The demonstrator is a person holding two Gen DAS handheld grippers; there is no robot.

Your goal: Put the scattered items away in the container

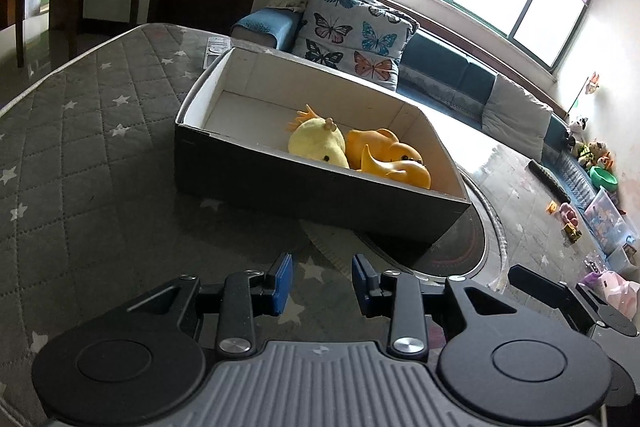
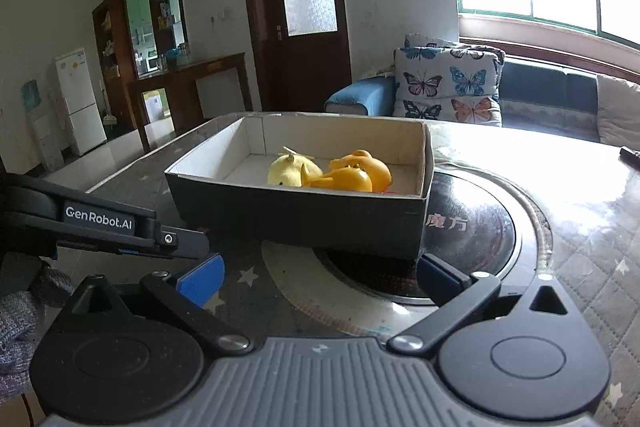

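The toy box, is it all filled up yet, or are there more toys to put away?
Two toys already lie inside the box: a yellow plush chick and an orange rubber toy beside it. Nothing is in hand: the left gripper and the right gripper are both open and empty, in front of the box. No loose toys show on the quilted tabletop near the box, so the tidying looks about finished.

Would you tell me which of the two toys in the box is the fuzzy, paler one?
The yellow plush chick, lying left of the glossy orange duck; it looks soft, pale and has an orange crest.
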